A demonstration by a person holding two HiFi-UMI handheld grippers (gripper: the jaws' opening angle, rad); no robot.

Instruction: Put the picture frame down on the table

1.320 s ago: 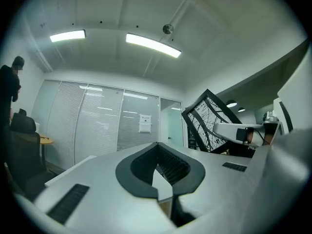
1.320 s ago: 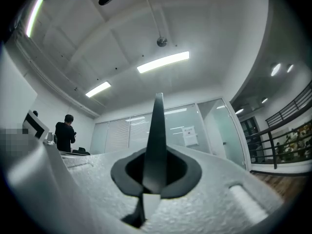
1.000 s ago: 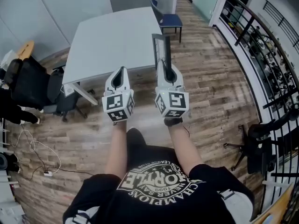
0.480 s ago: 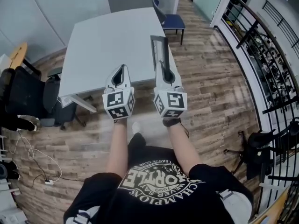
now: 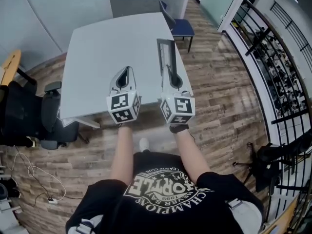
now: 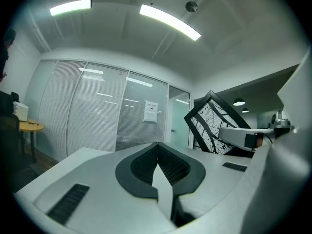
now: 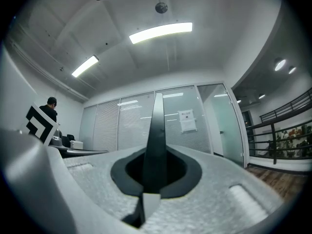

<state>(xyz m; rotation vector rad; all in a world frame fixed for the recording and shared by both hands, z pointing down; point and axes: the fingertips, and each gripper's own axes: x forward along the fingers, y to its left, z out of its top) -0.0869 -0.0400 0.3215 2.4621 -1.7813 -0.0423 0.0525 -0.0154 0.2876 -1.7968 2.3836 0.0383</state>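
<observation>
Fingers (image 7: 126, 173) of the right gripper (image 7: 155, 152) pinched tight on the thin dark edge of the picture frame (image 7: 157, 106), with no gap either side and the frame shooting straight up to 12 o'clock out of the pads. Same story from the head view: right gripper (image 5: 169, 71) clamped on the near end of the picture frame (image 5: 167, 52), frame upright and edge-on, over the right-hand side of the grey table (image 5: 107, 43) rather than lying flat on it. Can't tell about any contact with the tabletop.

Left gripper (image 6: 157, 147) closed up on itself, pads meeting, nothing between them. In the head view, left gripper (image 5: 125, 72) just beside the right one at its 9 o'clock, apart from the frame, over the table's near edge. From the left gripper view, picture frame (image 6: 214, 123) off at 2 o'clock from the jaws, looking tilted, black line artwork on white inside a dark border.

Further out — blue chair (image 5: 178, 26) at the table's 1 o'clock corner, black office chair (image 5: 29, 116) down at 8 o'clock on the wood floor (image 5: 219, 91), black railing (image 5: 278, 67) along 3 o'clock. Glass partitions with blinds (image 7: 122, 126) beyond the table.
</observation>
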